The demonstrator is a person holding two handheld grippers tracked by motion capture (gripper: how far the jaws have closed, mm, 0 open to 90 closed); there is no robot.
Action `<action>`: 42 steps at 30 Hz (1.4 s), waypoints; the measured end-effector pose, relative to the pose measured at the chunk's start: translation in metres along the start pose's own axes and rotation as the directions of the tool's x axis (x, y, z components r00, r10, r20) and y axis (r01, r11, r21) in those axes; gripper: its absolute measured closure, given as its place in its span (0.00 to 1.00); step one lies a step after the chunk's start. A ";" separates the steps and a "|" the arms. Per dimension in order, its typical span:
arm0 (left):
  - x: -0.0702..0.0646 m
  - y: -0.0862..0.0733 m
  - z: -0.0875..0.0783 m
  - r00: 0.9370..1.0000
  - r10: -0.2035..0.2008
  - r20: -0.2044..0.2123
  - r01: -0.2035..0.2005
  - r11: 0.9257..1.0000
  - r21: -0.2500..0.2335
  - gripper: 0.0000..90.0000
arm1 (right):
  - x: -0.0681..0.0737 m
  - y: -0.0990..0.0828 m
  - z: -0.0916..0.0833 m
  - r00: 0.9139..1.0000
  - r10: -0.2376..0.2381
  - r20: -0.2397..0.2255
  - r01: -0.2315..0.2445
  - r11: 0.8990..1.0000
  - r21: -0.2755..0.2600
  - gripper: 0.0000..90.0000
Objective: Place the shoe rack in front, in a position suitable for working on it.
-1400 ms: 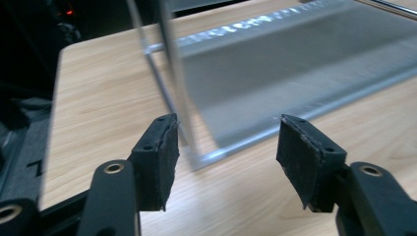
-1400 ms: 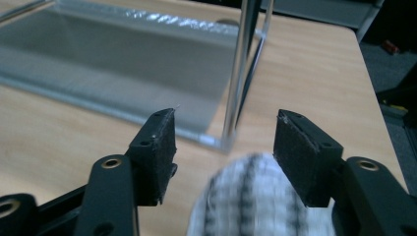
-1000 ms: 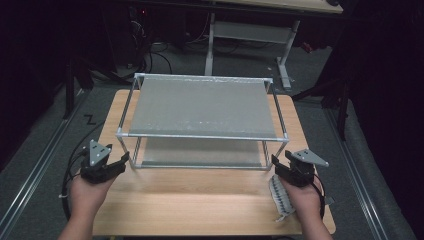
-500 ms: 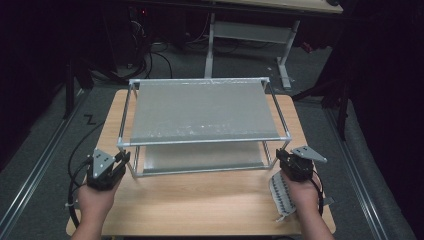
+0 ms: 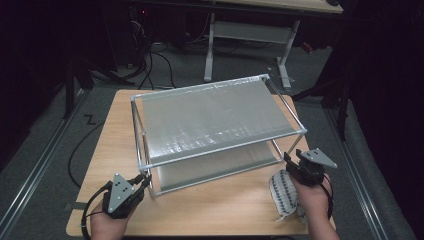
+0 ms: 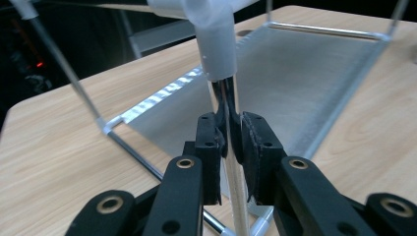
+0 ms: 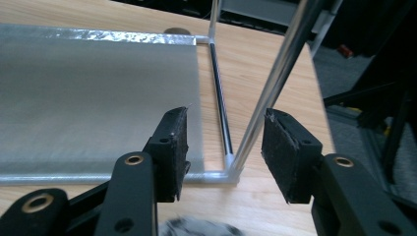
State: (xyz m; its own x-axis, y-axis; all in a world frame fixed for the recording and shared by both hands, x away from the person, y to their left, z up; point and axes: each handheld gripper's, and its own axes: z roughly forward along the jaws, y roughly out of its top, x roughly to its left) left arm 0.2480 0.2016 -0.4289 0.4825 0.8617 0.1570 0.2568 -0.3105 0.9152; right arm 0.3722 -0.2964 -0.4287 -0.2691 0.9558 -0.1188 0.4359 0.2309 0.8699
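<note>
The two-tier metal shelf rack [image 5: 215, 130] stands on the wooden table [image 5: 110, 145], skewed so its near-left corner points toward 7 o'clock in the high view. That view gives the whole frame with both mesh shelves, plus a white patterned cloth [image 5: 284, 196] lying at 5 o'clock, just beside the right hand.

The left gripper view adds the contact detail: the near-left corner post [image 6: 231, 113] runs upright between the pads, under a white plastic corner joint [image 6: 214, 39]. The left gripper [image 6: 230, 142] is pinching this post, pads pressed on it from both sides. In the high view the same gripper [image 5: 142, 182] sits at 7 o'clock against the rack's corner.

The right gripper view shows the near-right corner post [image 7: 275, 83] slanting up from the bottom frame corner, with the lower shelf [image 7: 93, 93] at 10 o'clock. The right gripper [image 7: 226, 142] is spread; its jaws have just been opening. The post stands between the pads, nearer the right-hand one, with a gap to the left-hand pad. Contact with the right-hand pad cannot be told. In the high view this gripper [image 5: 292, 165] sits at 4 o'clock by the rack's corner.
</note>
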 end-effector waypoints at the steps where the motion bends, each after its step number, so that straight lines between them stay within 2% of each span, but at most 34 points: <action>1: -0.004 0.001 0.001 1.000 0.006 0.010 -0.006 1.000 -0.003 0.87 | -0.002 -0.001 -0.002 1.000 -0.005 0.003 0.005 1.000 -0.004 0.58; 4: -0.014 0.004 0.003 0.999 0.016 0.027 -0.016 1.000 -0.005 0.87 | -0.006 -0.003 -0.008 1.000 0.008 -0.005 -0.008 1.000 -0.004 0.58; 6: -0.020 0.006 0.006 0.999 -0.005 0.045 0.006 1.000 -0.009 0.87 | -0.006 -0.005 -0.011 1.000 0.017 -0.015 -0.017 1.000 -0.007 0.58; 8: -0.027 0.007 0.007 0.998 -0.013 0.066 0.014 1.000 -0.014 0.88 | -0.004 -0.008 -0.015 0.999 0.024 -0.024 -0.025 1.000 -0.010 0.58; 11: -0.035 0.009 0.008 0.996 0.000 0.093 0.002 1.000 -0.022 0.88 | 0.001 -0.015 -0.022 0.998 0.048 -0.051 -0.049 0.999 -0.008 0.56; 17: -0.038 0.010 0.013 0.995 0.000 0.101 0.003 1.000 -0.027 0.87 | 0.011 -0.031 -0.033 0.995 0.056 -0.080 -0.054 0.998 0.026 0.53; 20: -0.036 0.009 0.017 0.992 0.013 0.129 -0.013 1.000 -0.004 0.68 | 0.015 -0.037 -0.046 0.995 0.057 -0.078 -0.055 0.998 0.028 0.52; 21: -0.034 0.008 0.020 0.988 0.014 0.155 -0.017 1.000 0.016 0.62 | 0.015 -0.040 -0.050 0.995 0.059 -0.075 -0.057 0.998 0.029 0.51; 22: -0.034 0.008 0.020 0.988 0.014 0.155 -0.017 1.000 0.016 0.57 | 0.015 -0.040 -0.050 0.995 0.059 -0.075 -0.057 0.998 0.029 0.51; 23: -0.032 0.006 0.024 0.980 0.004 0.200 -0.019 0.997 0.073 0.52 | 0.014 -0.047 -0.061 0.995 0.075 -0.069 -0.073 0.997 0.033 0.49; 25: -0.032 0.003 0.025 0.979 0.004 0.204 -0.021 0.996 0.082 0.48 | 0.014 -0.050 -0.064 0.995 0.081 -0.066 -0.079 0.996 0.036 0.47; 26: -0.030 0.001 0.028 0.976 -0.007 0.219 -0.013 0.996 0.092 0.46 | 0.011 -0.057 -0.073 0.992 0.112 -0.054 -0.110 0.993 0.044 0.44; 27: -0.028 0.002 0.029 0.975 0.004 0.222 -0.024 0.996 0.089 0.44 | 0.010 -0.059 -0.075 0.992 0.118 -0.049 -0.115 0.992 0.049 0.43; 29: -0.025 0.006 0.030 0.982 0.081 0.172 -0.093 0.993 0.067 0.41 | 0.009 -0.065 -0.079 0.992 0.123 -0.031 -0.120 0.990 0.067 0.38; 30: -0.021 0.007 0.030 0.982 0.081 0.169 -0.092 0.994 0.062 0.40 | 0.007 -0.069 -0.079 0.992 0.125 -0.034 -0.122 0.989 0.080 0.36; 32: -0.015 0.006 0.030 0.979 0.031 0.202 -0.042 0.998 0.049 0.39 | 0.005 -0.076 -0.076 0.990 0.137 -0.037 -0.132 0.984 0.122 0.32; 34: -0.014 0.004 0.030 0.977 0.019 0.212 -0.030 0.998 0.049 0.38 | 0.004 -0.083 -0.070 0.992 0.121 -0.033 -0.115 0.982 0.152 0.30; 39: -0.017 0.002 0.031 0.975 0.005 0.224 -0.019 0.998 0.061 0.38 | 0.003 -0.097 -0.047 0.988 0.154 -0.026 -0.141 0.951 0.274 0.26; 40: -0.018 0.003 0.024 0.982 0.048 0.183 -0.058 0.997 0.049 0.41 | 0.003 -0.098 -0.045 0.988 0.150 -0.026 -0.137 0.950 0.279 0.27; 41: -0.018 0.004 0.017 0.985 0.075 0.153 -0.078 0.997 0.009 0.46 | 0.005 -0.098 -0.044 0.989 0.149 -0.023 -0.136 0.948 0.286 0.28; 42: -0.016 0.005 0.012 0.987 0.072 0.144 -0.070 0.997 -0.018 0.48 | 0.006 -0.097 -0.044 0.989 0.147 -0.023 -0.134 0.947 0.291 0.29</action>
State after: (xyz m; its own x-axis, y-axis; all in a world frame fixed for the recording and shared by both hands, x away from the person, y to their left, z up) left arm 0.2512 0.1814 -0.4314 0.6154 0.7703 0.1671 0.2074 -0.3627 0.9085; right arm 0.2909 -0.3214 -0.4931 -0.2221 0.9748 0.0214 0.6991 0.1439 0.7004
